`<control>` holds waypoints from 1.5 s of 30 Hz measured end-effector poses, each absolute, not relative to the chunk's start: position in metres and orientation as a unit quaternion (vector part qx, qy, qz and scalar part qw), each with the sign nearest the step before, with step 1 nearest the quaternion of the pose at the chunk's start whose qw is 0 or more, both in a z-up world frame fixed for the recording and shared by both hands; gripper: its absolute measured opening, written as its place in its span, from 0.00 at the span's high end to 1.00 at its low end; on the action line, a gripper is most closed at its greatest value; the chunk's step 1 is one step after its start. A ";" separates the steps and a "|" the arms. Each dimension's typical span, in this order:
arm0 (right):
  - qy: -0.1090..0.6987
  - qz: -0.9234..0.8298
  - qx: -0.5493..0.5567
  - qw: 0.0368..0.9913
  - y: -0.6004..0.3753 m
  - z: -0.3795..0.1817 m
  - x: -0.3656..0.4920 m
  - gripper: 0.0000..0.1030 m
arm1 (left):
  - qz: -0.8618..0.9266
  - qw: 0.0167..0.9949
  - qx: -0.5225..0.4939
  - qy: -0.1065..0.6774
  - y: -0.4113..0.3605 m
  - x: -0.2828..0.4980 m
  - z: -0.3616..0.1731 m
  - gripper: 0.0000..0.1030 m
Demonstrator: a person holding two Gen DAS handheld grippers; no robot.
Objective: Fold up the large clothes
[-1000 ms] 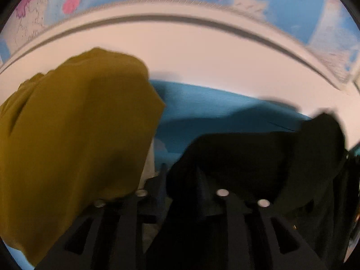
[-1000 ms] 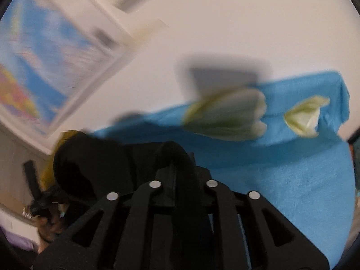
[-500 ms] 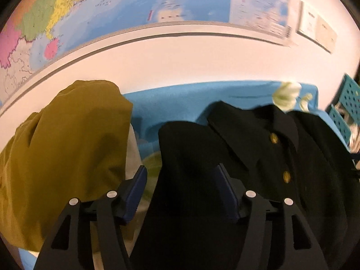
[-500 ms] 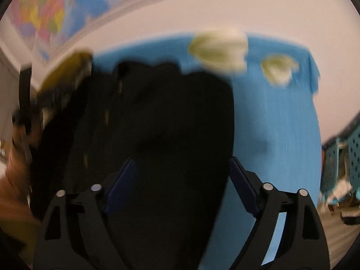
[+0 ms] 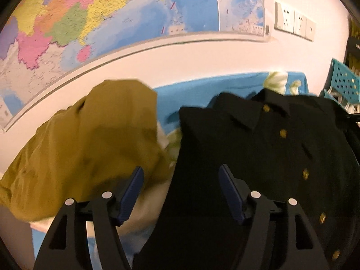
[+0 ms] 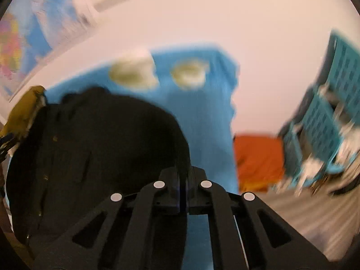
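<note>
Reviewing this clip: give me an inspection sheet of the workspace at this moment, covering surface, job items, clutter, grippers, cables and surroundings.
Surface: blue cloth with pale flower prints covers the work area.
Job's things: black buttoned garment lies collar-up on the cloth, gold buttons showing; one edge is lifted on the right side.
Clutter: mustard garment heaped to the left of the black one, over something white.
Grippers: left gripper open, holding nothing, over the black garment's left edge; right gripper shut on the black garment's fabric.
Cables: nothing seen.
Surroundings: wall map, wall sockets, teal crates, an orange item on the floor; the right wrist view is blurred.
</note>
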State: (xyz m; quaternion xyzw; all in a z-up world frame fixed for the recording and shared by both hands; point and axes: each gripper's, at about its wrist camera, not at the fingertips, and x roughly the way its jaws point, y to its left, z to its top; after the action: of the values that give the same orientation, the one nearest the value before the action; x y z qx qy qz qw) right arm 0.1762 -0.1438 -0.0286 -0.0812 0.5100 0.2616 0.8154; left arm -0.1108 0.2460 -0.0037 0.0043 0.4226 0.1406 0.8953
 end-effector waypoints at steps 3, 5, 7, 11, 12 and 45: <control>0.501 0.274 -0.038 0.820 -0.160 -0.026 0.166 0.68 | 0.131 0.892 0.007 0.433 0.250 -0.129 -0.006 0.35; 0.478 0.295 -0.001 0.828 -0.180 -0.008 0.150 0.46 | 0.122 0.895 0.007 0.430 0.250 -0.146 -0.007 0.33; 0.462 0.330 0.030 0.823 -0.205 0.007 0.133 0.37 | 0.109 0.898 0.008 0.427 0.248 -0.158 -0.007 0.29; 0.434 0.391 0.047 0.811 -0.252 0.019 0.072 0.25 | 0.088 0.900 0.007 0.426 0.237 -0.169 -0.012 0.29; 0.430 0.396 0.044 0.810 -0.259 0.018 0.059 0.24 | 0.085 0.900 0.004 0.427 0.235 -0.169 -0.014 0.29; 0.451 0.278 0.081 0.844 -0.336 -0.010 -0.005 0.42 | 0.072 0.910 -0.022 0.407 0.238 -0.249 -0.017 0.17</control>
State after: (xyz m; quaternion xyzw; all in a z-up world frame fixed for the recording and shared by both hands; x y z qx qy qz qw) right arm -0.0048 -0.3359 -0.0098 0.0809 0.4511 0.2781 0.8441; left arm -0.2486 0.2379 -0.0173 -0.0215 0.4070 0.0719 0.9104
